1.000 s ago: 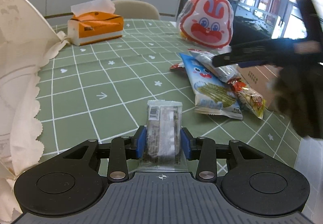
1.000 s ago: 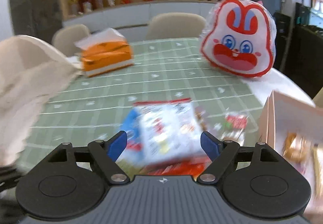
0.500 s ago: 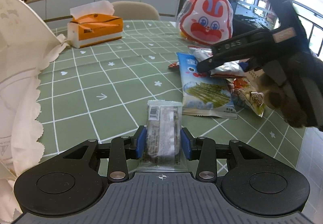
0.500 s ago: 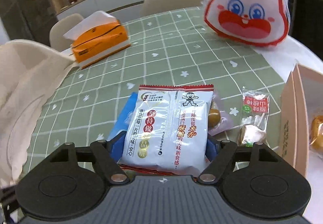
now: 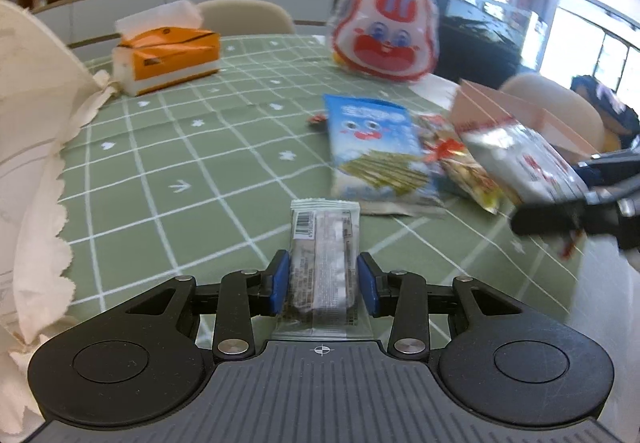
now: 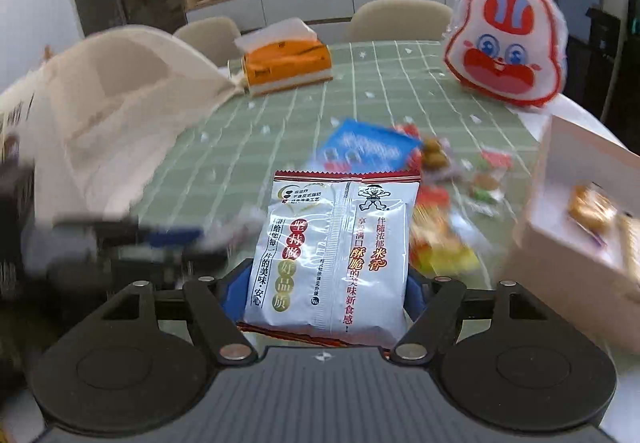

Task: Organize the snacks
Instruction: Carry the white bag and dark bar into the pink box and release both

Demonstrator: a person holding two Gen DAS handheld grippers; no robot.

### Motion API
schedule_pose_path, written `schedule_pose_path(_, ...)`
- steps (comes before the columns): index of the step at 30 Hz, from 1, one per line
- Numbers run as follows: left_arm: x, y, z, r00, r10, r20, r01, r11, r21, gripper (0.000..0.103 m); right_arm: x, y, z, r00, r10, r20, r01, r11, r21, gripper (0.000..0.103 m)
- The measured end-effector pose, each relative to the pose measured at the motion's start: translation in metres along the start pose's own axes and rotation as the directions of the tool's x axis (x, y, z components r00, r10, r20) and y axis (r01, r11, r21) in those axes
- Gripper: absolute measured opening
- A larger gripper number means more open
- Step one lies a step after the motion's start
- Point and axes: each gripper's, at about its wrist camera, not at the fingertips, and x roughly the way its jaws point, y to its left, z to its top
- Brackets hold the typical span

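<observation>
Blue-padded left gripper clamps a small clear-wrapped snack bar above the green checked tablecloth. Right gripper pinches a white rice-cracker packet, lifted beside the open cardboard box, loose snacks beyond.

Both rigs look basically identical: the left tool has a matte black body filling the bottom of the frame, with a ribbed grey centre plate carrying a little white crosshair mark, and a big round disc on each side. Black linkage arms with silver rivets run up to blue finger pads. The right tool has the same black shell, ribbed plate, crosshair and silver rivets, with its blue pads mostly hidden.
</observation>
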Motion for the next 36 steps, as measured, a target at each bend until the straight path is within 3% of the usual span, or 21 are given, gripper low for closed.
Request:
schedule_pose_path(7,-0.017,-0.047,-0.015,0.995,-0.095,-0.028,0.097,0.992,0.074,0.042,-0.045,-0.032,-0.058,0.992,-0.123,0.02,0.123,0.992,0.012,0.073)
schedule_pose_path(14,-0.039,-0.12,-0.026,0.973,-0.213,-0.091,0.226,0.958,0.179,0.042,-0.078,-0.069,-0.099,0.989,-0.145,-0.007,0.145,0.985,0.09,0.073)
schedule_pose_path(17,-0.048,-0.149,-0.021,0.964,-0.249,-0.093,0.264,0.938,0.224,0.042,-0.102,-0.08,-0.108,0.987,-0.161,0.02,0.158,0.983,0.095,0.073)
schedule_pose_path(20,-0.06,-0.169,0.006,0.957,-0.288,-0.027,0.286,0.929,0.233,0.042,-0.138,-0.093,-0.101,0.973,-0.205,0.108,0.194,0.975,0.105,0.073)
schedule_pose_path(24,-0.068,-0.196,0.074,0.944,-0.289,0.161,0.243,0.936,0.256,0.042,-0.191,-0.123,-0.061,0.922,-0.27,0.278,0.237,0.96,0.148,0.073)
schedule_pose_path(26,-0.057,-0.209,0.106,0.937,-0.273,0.218,0.216,0.943,0.254,0.042,-0.206,-0.143,-0.033,0.896,-0.3,0.328,0.252,0.951,0.18,0.073)
schedule_pose_path(28,-0.029,-0.222,0.136,0.937,-0.269,0.224,0.222,0.951,0.214,0.042,-0.212,-0.165,-0.008,0.882,-0.319,0.346,0.251,0.941,0.226,0.073)
schedule_pose_path(32,0.051,-0.238,0.16,0.965,-0.248,0.088,0.236,0.964,0.122,0.042,-0.198,-0.204,0.024,0.872,-0.366,0.326,0.267,0.912,0.31,0.073)
schedule_pose_path(34,0.102,-0.24,0.155,0.979,-0.2,-0.045,0.203,0.976,0.08,0.042,-0.183,-0.219,0.026,0.883,-0.376,0.283,0.272,0.898,0.345,0.073)
schedule_pose_path(36,0.131,-0.232,0.146,0.954,-0.257,-0.156,0.264,0.964,0.024,0.042,-0.169,-0.229,0.02,0.898,-0.373,0.234,0.275,0.891,0.362,0.073)
